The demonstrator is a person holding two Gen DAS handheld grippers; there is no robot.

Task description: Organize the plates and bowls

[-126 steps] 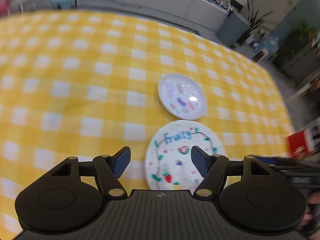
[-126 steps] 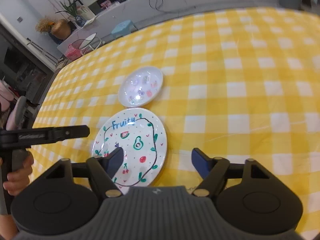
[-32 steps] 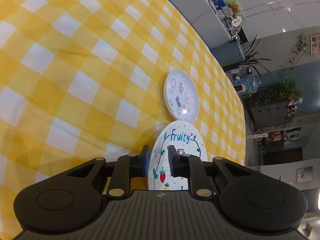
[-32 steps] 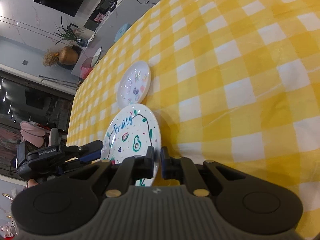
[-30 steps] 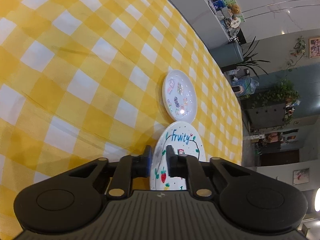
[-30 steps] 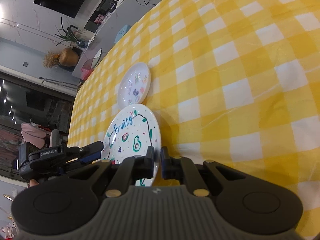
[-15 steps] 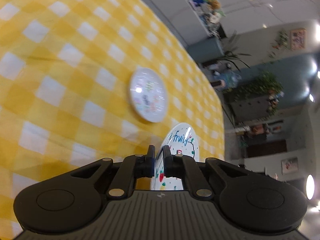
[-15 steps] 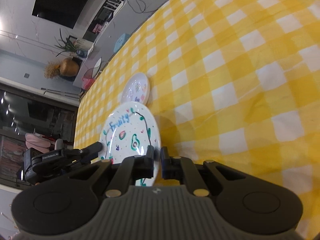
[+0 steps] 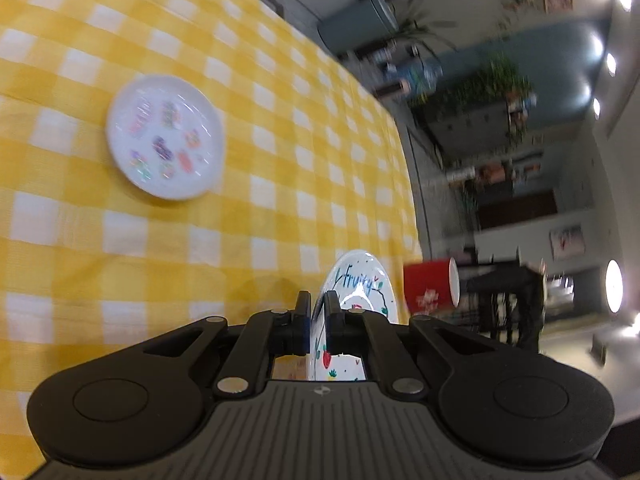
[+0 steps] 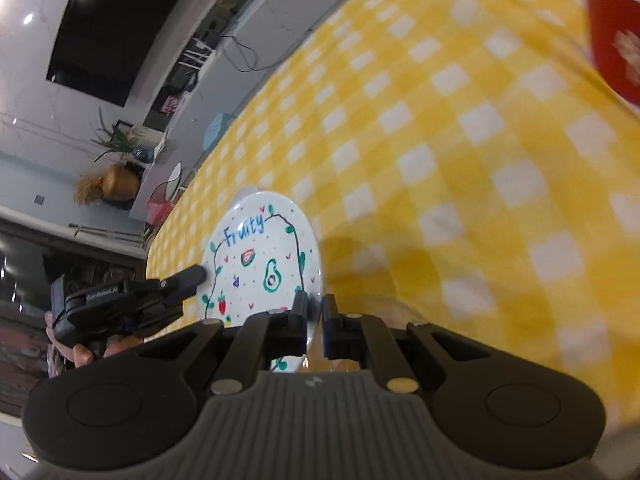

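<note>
The table is covered with a soft cloth [image 9: 280,184] in yellow and white squares, a little wrinkled. The big round plate [image 10: 260,264] is glossy white ceramic, with the word "Fruity" in blue, a green vine line, an avocado, a strawberry and small dots painted on it. It is lifted off the cloth and tilted, with its shadow on the cloth at about 3 o'clock from it in the right wrist view.

The left gripper [image 9: 317,322] is closed on the rim of this plate; its black fingers [image 9: 302,322] press the thin edge from both sides. The right gripper [image 10: 314,322] is closed on the opposite rim in the same manner. In the right wrist view the left gripper's fingertip touches the plate at about 9 o'clock, and a hand [image 10: 80,354] holds its handle.

The smaller plate [image 9: 164,142], also shiny white with small colourful pictures, lies flat on the cloth at about 10 o'clock in the left wrist view, well apart from the big one. A red cup [image 9: 430,286] with a white pattern shows at about 3 o'clock of the held plate.
</note>
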